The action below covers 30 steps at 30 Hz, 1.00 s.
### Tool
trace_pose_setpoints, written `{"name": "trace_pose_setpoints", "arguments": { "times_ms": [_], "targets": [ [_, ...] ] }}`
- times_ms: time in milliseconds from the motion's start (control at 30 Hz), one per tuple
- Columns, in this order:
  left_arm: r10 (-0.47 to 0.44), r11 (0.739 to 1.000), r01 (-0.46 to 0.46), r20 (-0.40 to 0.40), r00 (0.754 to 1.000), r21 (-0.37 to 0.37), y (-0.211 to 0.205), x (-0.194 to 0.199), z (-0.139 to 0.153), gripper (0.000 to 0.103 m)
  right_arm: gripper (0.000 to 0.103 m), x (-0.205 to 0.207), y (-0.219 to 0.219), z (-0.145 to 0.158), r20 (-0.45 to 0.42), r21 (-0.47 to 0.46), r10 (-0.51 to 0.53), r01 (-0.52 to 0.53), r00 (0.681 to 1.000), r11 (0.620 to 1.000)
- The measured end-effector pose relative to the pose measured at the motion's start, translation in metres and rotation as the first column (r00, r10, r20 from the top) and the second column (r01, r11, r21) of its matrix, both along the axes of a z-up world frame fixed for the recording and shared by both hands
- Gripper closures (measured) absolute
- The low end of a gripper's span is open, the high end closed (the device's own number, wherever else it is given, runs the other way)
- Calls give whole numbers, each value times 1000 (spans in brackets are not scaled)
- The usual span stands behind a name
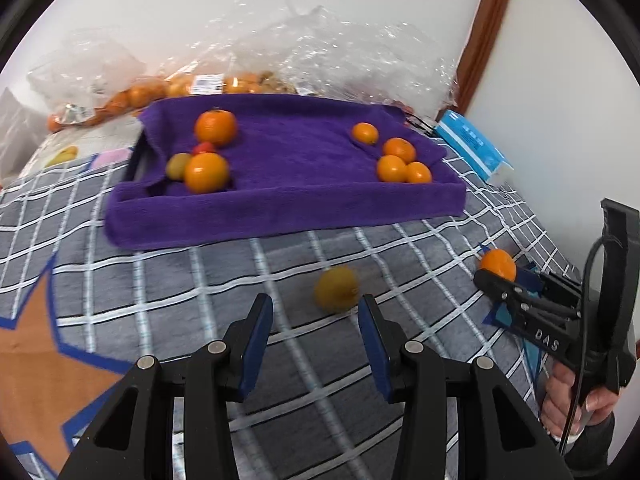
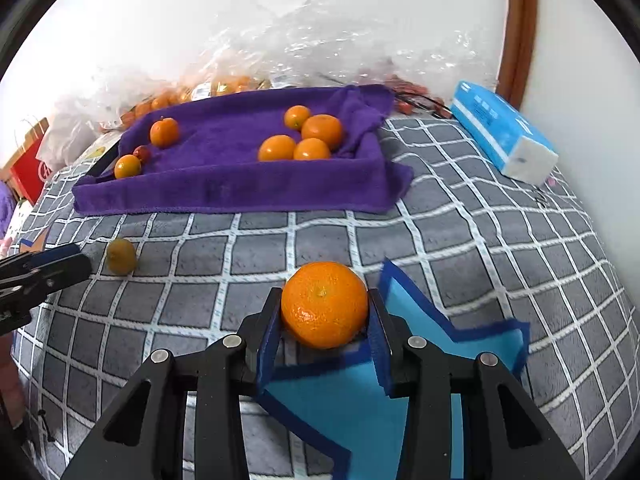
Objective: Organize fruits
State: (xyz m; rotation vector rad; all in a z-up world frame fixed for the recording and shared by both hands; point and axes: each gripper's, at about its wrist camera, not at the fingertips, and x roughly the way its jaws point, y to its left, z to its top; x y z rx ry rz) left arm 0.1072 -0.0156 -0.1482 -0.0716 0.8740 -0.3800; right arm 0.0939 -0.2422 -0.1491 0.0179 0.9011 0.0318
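Orange [image 2: 324, 305] between right gripper [image 2: 325, 334] pads — left gripper [image 1: 314, 344] agape

on the checked blanket [image 2: 480, 240] the towel-lined tray [image 2: 224, 196] lies at twelve o'clock, bags of fruit [image 1: 168, 88] behind it. in the tray, four oranges [image 2: 300, 138] cluster at its three o'clock, other fruit [image 1: 204, 152] at its nine. the tissue pack [image 2: 500, 132] lies at two o'clock. a lone fruit [image 2: 121, 256] lies before the tray, at ten.
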Motion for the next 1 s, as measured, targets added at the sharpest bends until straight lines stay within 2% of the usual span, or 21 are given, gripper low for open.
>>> {"name": "trace_pose_setpoints", "arguments": {
  "times_ms": [100,167,300,433,600,733,867,1000],
  "targets": [
    [-11,1000,11,-11,1000,-10,-7,5,-3,62,63,-1,-1,0,8,18,5,-6,1000,1000],
    [0,1000,1,-27,1000,16,-14,9,-8,62,63,0,-1,0,14,30,14,-14,1000,999],
    [12,999,-11,-22,1000,41,-20,14,-12,77,63,-1,0,0,22,33,21,-22,1000,999],
    [21,999,-21,-14,1000,32,-11,12,-10,77,63,-2,-1,1,23,36,17,-18,1000,999],
    [66,993,-69,33,997,94,11,1,2,77,63,-2,4,0,15,4,19,-19,1000,1000],
    [114,983,-118,36,993,142,32,-4,4,77,63,0,15,-1,1,-44,22,-22,1000,999],
    [137,978,-135,1,991,160,45,-1,-6,77,63,4,25,-1,-25,41,49,-48,999,998],
    [150,979,-149,3,989,139,48,4,-14,77,63,10,43,-3,-28,27,59,-59,998,998]
  ]
}}
